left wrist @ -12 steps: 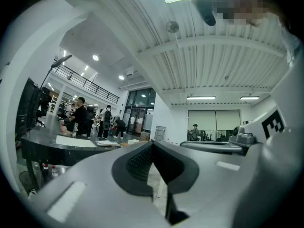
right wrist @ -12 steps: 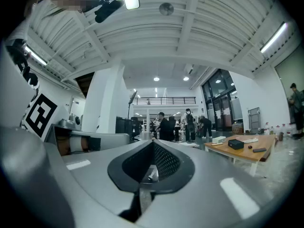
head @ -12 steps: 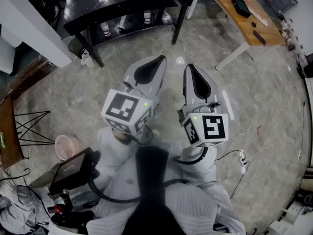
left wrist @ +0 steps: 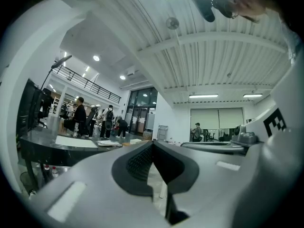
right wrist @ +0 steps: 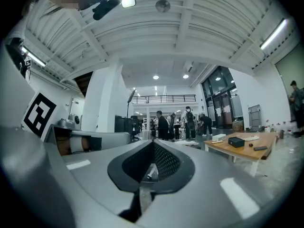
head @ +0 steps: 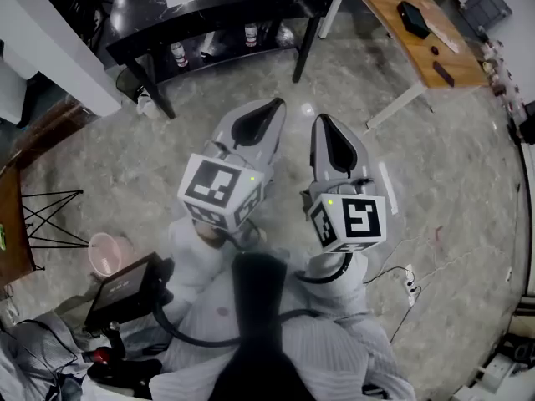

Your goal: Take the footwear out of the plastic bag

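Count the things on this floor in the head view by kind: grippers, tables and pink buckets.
Grippers: 2, the left gripper and the right gripper
Tables: 2, the black table and the wooden table
Pink buckets: 1, the pink bucket
Total: 5

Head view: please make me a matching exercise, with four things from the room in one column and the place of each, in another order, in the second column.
Things:
1. wooden table
2. black table
3. pink bucket
4. white power strip

Places in the picture:
A. on the floor, lower left
B. top right corner
C. on the floor, lower right
D. along the top, left of centre

Right pairs: 1-B, 2-D, 3-A, 4-C.
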Motion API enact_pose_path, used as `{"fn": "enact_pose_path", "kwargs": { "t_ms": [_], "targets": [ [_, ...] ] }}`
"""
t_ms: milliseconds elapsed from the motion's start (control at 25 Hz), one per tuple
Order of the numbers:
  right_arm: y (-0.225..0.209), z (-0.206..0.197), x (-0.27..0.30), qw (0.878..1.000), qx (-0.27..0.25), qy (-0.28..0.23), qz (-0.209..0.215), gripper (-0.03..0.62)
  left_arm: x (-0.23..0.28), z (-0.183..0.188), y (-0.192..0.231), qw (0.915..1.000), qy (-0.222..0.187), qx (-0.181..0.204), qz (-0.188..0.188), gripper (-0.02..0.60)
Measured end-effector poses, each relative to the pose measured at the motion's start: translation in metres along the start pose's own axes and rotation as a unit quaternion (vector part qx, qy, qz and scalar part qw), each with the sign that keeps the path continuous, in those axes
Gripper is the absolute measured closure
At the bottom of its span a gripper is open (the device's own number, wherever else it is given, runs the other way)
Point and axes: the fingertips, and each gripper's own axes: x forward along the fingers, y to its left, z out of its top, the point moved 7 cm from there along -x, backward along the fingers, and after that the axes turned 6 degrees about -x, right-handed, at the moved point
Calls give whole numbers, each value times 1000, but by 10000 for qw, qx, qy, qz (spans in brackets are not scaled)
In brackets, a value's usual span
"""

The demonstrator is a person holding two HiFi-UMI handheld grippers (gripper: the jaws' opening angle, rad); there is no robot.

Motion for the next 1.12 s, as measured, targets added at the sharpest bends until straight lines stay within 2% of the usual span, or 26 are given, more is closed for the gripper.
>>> {"fn": "enact_pose_path", "kwargs": {
  "t_ms": [280, 480, 680, 960, 1120],
  "targets": [
    [-47, -16, 22, 9999, 129, 79, 12, 582, 43, -15, 4, 9998, 83, -65, 159, 583],
    [-91, -31, 69, 9997, 191, 161, -54, 582, 105, -24, 36, 9993, 202, -174, 251, 583],
    [-150, -36, 165, 9998, 151, 74, -45, 582, 207, -14, 90, 9995, 121, -100, 273, 583],
    [-233, -11, 325, 10000, -2, -35, -7, 582, 364, 25, 173, 9998, 49, 74, 199, 583],
    [-283, -25, 397, 9999, 110, 83, 28, 582, 436, 19, 214, 9992, 208, 22, 326, 583]
  ]
}}
